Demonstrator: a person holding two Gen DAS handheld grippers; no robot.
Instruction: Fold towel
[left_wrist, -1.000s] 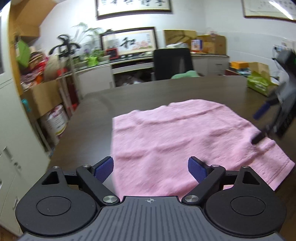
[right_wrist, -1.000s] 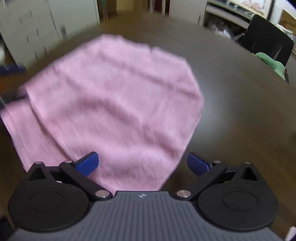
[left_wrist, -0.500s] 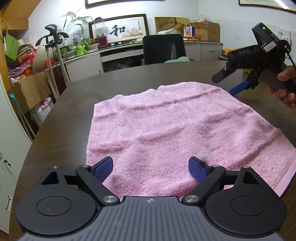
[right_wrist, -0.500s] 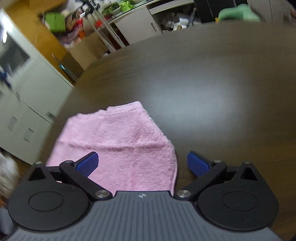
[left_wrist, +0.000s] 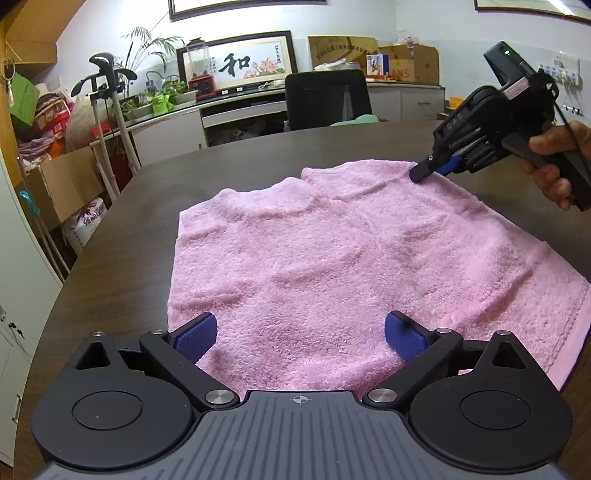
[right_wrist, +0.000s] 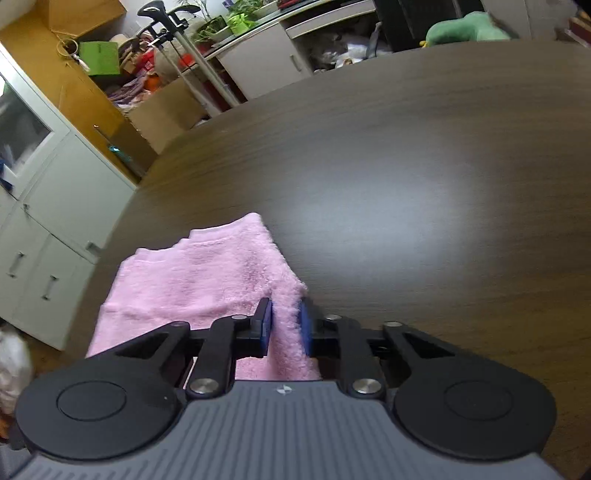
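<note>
A pink towel (left_wrist: 332, 258) lies spread flat on the dark wooden table (left_wrist: 147, 206). My left gripper (left_wrist: 300, 338) is open and low over the towel's near edge, its blue pads on either side of the cloth. My right gripper (left_wrist: 430, 170) is at the towel's far right corner. In the right wrist view it (right_wrist: 284, 326) is shut on a pinched ridge of the towel (right_wrist: 207, 280) at that edge.
A black office chair (left_wrist: 328, 98) stands at the table's far side. A counter with plants and a framed picture (left_wrist: 236, 62) runs behind. Cardboard boxes (left_wrist: 62, 181) and white cabinets (right_wrist: 44, 206) stand to the left. Bare table (right_wrist: 424, 184) stretches beyond the right gripper.
My right gripper has come down to the towel's far right corner and shut on its edge. My left gripper has stayed open over the near edge.
</note>
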